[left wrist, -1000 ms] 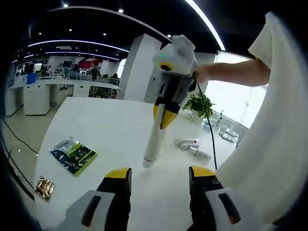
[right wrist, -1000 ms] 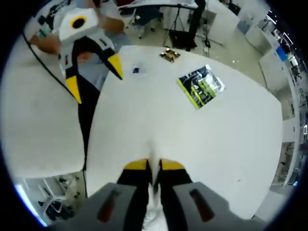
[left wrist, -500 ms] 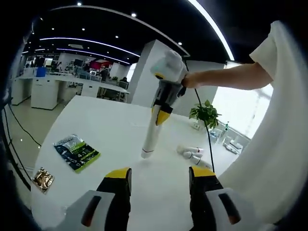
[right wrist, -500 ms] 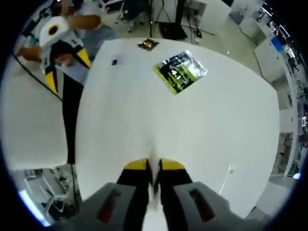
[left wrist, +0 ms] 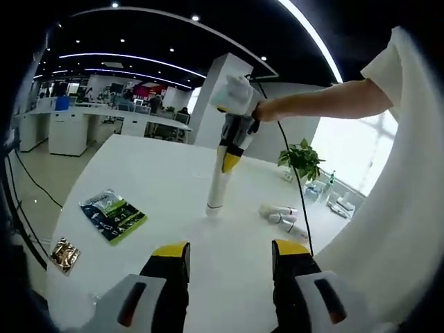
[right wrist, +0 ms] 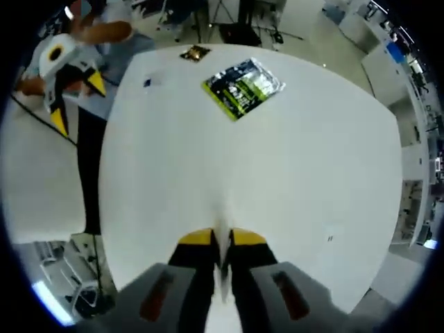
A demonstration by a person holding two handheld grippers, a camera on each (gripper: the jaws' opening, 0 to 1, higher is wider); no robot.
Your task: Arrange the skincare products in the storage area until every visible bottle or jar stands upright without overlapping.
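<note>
the right gripper (left wrist: 230,161) points straight down over the white table (left wrist: 166,187), jaws clamped on a white tube (left wrist: 217,187) whose lower end meets the tabletop. a bare forearm (left wrist: 326,105) reaches in behind it. the left gripper (left wrist: 229,258) hovers low with jaws apart. more white bottles (left wrist: 281,215) lie nearby, a green packet (left wrist: 112,214) further off; open office beyond.
</note>
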